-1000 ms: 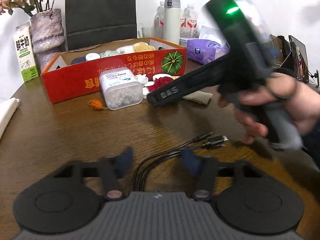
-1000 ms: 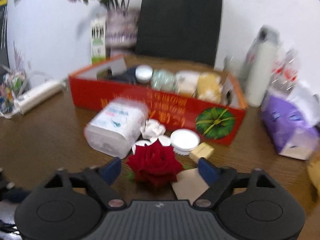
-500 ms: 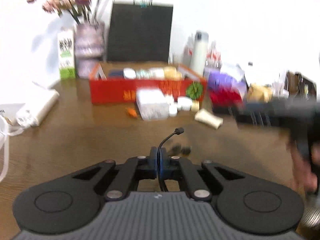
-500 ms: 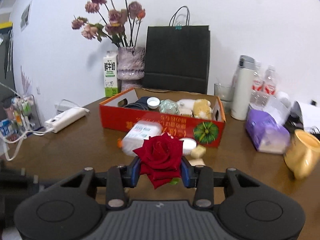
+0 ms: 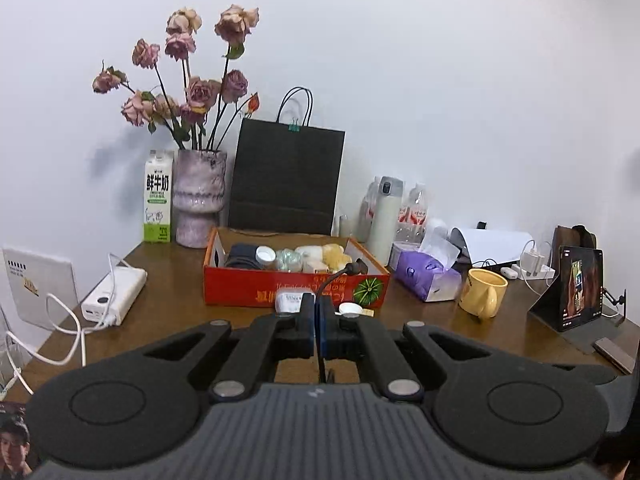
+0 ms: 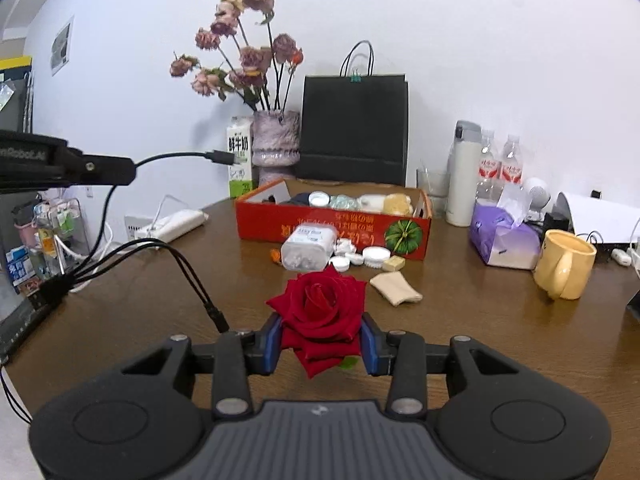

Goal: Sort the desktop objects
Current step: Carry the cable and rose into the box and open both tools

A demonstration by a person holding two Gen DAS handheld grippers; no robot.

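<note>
Since a second ago the black cable [image 5: 334,277] has been clamped in the shut left gripper [image 5: 319,330] and the red rose [image 6: 319,312] in the right gripper [image 6: 320,344], both raised off the table [image 6: 460,320], seemingly ready for the far red box [image 6: 332,229].

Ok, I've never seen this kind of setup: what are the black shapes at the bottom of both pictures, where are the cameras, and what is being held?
No robot here: a person holds one hand-held set of tongs in each hand, with a fisheye camera on each looking forward along its fingers. The black shapes are the tongs themselves. In the left view, the left tongs are shut on a black cable. In the right view, the right tongs grip a red rose. The wooden table holds a red box of small items, a clear plastic tub, a yellow mug, a tissue pack and a vase of dried flowers.
</note>
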